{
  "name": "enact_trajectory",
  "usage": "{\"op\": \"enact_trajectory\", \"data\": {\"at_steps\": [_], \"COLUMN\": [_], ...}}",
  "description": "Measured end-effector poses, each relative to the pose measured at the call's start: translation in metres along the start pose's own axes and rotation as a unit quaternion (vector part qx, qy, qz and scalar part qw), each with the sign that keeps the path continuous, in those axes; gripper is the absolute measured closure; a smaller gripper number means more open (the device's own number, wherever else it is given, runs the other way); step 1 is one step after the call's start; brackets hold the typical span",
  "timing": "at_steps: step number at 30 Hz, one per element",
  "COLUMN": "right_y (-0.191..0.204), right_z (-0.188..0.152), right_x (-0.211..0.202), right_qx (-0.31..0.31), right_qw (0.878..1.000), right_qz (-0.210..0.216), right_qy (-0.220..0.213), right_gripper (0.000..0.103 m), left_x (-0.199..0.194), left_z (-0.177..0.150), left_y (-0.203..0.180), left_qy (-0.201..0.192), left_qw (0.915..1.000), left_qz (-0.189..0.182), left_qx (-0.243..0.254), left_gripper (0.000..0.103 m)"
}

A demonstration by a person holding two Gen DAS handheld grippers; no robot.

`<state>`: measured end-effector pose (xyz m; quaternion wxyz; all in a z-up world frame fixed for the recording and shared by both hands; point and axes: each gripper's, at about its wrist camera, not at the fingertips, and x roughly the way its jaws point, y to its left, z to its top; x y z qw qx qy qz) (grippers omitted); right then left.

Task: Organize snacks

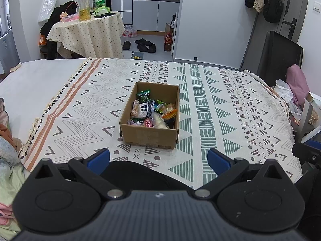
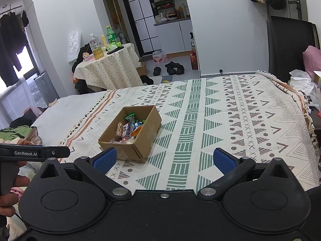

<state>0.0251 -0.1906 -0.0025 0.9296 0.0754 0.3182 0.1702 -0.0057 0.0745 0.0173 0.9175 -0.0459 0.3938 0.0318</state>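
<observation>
Room evenly lit, soft and diffuse, slightly cool cast. I see daylight entering through window (image 2: pixel 24 60) at far left of right wrist view; pane blown out white there. Shadows faint: thin dark edge under cardboard box (image 1: pixel 149 134), box interior dimmer on near side. No harsh glare on bed cover (image 1: pixel 210 100). Strong fisheye bend: walls and doorframes curve toward edges, dark vignette in corners. Focus sharp mid-frame; far kitchen detail soft, small.

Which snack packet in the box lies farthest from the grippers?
The green packet, alone at the far end of the cardboard box; the other packets crowd the near half.
</observation>
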Motion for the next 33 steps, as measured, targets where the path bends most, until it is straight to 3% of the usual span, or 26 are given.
{"op": "enact_trajectory", "data": {"at_steps": [33], "right_y": [-0.010], "right_z": [-0.004], "right_x": [0.003], "right_qx": [0.006], "right_qw": [1.000], "right_qz": [-0.006], "right_qy": [0.002], "right_gripper": [0.000], "left_x": [-0.002], "left_z": [-0.001], "left_y": [-0.016], "left_qy": [-0.005], "left_qw": [0.9997], "left_qz": [-0.007], "left_qx": [0.021], "left_gripper": [0.000]}}
